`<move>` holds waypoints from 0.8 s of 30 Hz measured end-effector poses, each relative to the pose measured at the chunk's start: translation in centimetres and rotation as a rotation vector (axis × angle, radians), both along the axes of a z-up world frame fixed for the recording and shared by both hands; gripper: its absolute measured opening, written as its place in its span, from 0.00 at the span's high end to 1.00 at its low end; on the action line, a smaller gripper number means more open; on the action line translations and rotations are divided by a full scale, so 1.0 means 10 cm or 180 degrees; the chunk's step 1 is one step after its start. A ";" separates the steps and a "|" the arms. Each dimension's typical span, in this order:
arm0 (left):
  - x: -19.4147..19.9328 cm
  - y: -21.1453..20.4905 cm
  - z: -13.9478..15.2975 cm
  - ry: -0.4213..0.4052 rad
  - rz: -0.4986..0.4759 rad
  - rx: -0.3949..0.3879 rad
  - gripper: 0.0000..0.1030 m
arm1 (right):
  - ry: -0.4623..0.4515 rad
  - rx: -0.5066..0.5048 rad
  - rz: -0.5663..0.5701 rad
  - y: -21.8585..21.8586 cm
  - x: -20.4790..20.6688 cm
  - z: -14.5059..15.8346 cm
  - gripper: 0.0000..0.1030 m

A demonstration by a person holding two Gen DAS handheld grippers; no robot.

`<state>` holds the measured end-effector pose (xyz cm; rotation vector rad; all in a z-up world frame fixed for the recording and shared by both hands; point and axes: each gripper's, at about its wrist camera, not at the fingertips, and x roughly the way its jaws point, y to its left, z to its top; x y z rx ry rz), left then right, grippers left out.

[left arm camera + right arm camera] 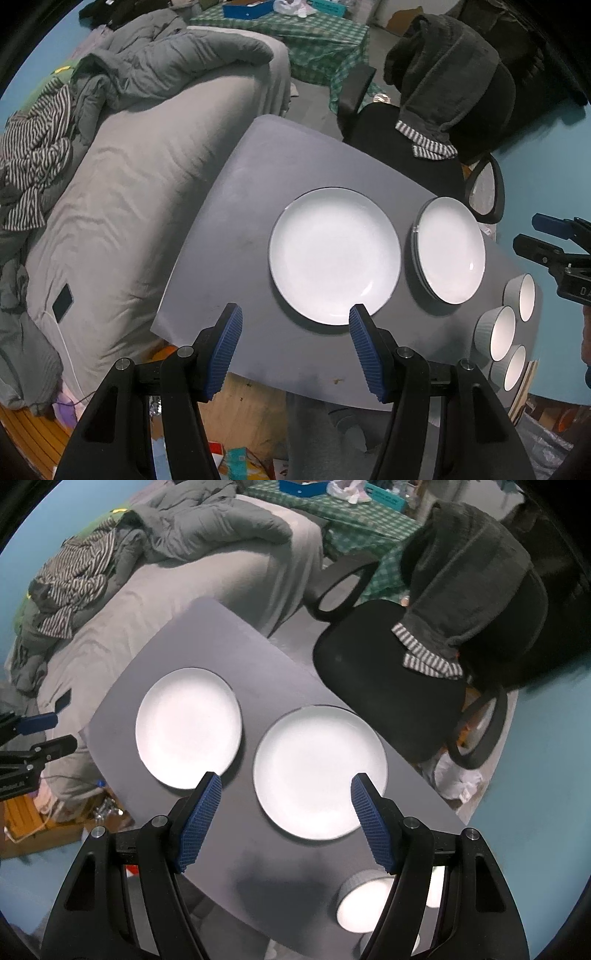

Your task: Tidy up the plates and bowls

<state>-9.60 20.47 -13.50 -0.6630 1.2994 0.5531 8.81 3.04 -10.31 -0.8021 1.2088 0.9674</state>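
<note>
A single white plate (334, 254) (188, 727) lies on the grey table (258, 177) (207, 635). To its right is a stack of white plates (448, 251) (319, 771) with dark rims. Three grey ribbed bowls, white inside (496, 332) (364, 901), stand at the table's near right corner. My left gripper (295, 317) (51, 734) hangs open above the single plate's near edge, holding nothing. My right gripper (286, 782) (532, 232) is open and empty over the stack's near left side. In the right wrist view its finger hides part of the bowls.
A black office chair (406, 147) (388, 686) draped with a dark towel stands behind the table. A grey bed (129, 184) (184, 590) with piled clothes and a phone (62, 301) runs along the left. Boxes and clutter cover the floor below the table's near edge.
</note>
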 end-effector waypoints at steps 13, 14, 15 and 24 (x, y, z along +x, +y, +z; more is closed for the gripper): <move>-0.05 0.35 -0.53 -0.0002 0.0307 -0.0363 0.40 | 0.0315 -0.0018 0.0184 0.66 -0.07 -0.52 0.30; -0.05 0.37 -0.58 0.0012 0.0325 -0.0381 0.40 | 0.0330 -0.0033 0.0204 0.72 -0.07 -0.59 0.30; -0.04 0.39 -0.62 0.0016 0.0340 -0.0397 0.40 | 0.0346 -0.0039 0.0212 0.76 -0.07 -0.63 0.30; 0.00 0.55 -1.01 0.0029 0.0515 -0.0466 0.40 | 0.0646 -0.0161 0.0235 1.04 0.00 -1.13 0.30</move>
